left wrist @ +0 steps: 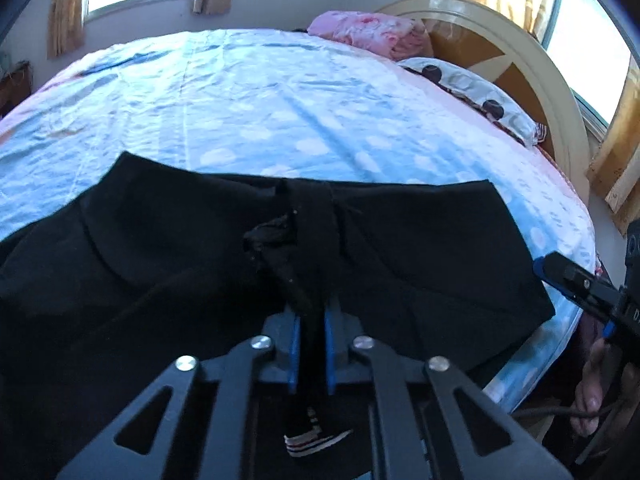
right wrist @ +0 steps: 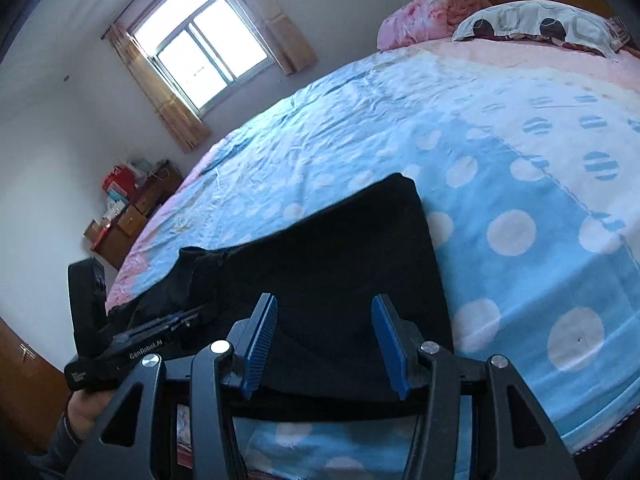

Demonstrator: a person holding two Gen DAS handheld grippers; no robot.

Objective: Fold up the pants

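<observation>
Black pants [left wrist: 420, 248] lie spread across the lower half of both frames, on the near edge of the bed [left wrist: 280, 112] with its blue dotted sheet. Left hand-held gripper [left wrist: 311, 312], bottom centre of the left wrist view, is clamped on a bunched fold of the pants. Right hand-held gripper [right wrist: 324, 340] sits half-wide over the fabric's edge, pads [right wrist: 262, 340] not pressing it. Pink quilt [right wrist: 420, 12] and pillow [right wrist: 532, 24] upper right.
</observation>
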